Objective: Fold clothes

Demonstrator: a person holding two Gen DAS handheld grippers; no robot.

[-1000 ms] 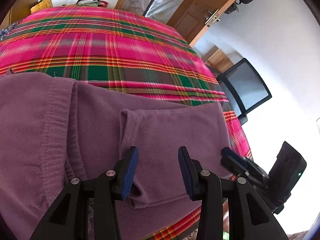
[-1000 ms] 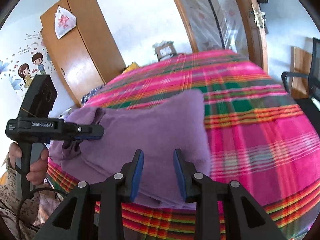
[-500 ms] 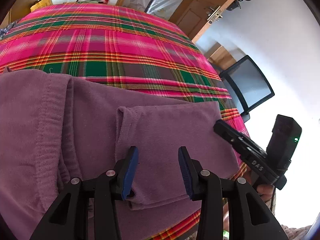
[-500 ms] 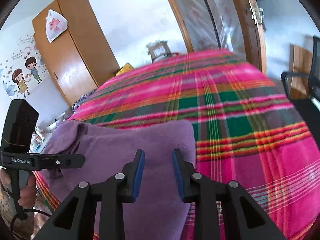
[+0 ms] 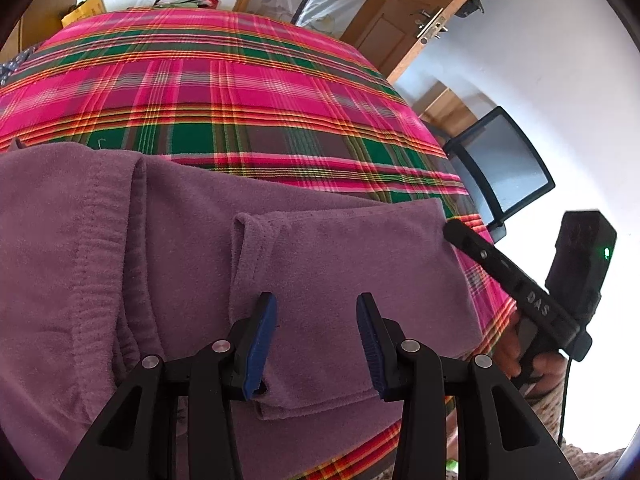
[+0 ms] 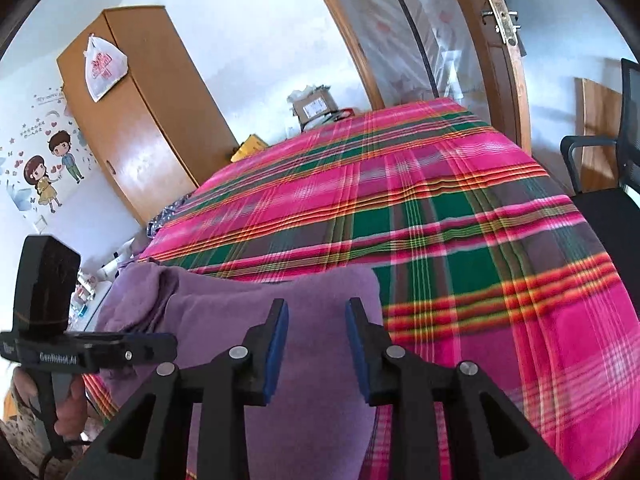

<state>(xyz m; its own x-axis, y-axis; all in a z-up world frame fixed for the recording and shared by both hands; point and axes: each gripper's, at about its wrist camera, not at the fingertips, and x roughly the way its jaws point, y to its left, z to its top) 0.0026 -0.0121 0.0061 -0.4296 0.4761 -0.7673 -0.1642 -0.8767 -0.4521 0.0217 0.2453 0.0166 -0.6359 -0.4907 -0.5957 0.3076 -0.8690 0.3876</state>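
A purple fleece garment (image 5: pixel 168 264) lies partly folded on the near edge of a bed with a pink, green and orange plaid cover (image 5: pixel 224 92). A folded flap lies on top of it. My left gripper (image 5: pixel 316 340) is open and empty, just above the folded flap near its front edge. My right gripper (image 6: pixel 316 344) is open and empty over the garment's right end (image 6: pixel 320 288). The right gripper also shows in the left wrist view (image 5: pixel 520 288), beside the garment's right corner. The left gripper shows in the right wrist view (image 6: pixel 92 348) at the garment's left end.
A black office chair (image 5: pixel 500 164) stands to the right of the bed. A wooden wardrobe (image 6: pixel 148 120) stands at the far left, a wooden door (image 6: pixel 496 52) at the far right. Cardboard boxes (image 6: pixel 316 104) sit beyond the bed's far end.
The right gripper has drawn back and up from the garment's right end; its view has tilted up toward the far bed. The left gripper has barely moved. Both stay open.
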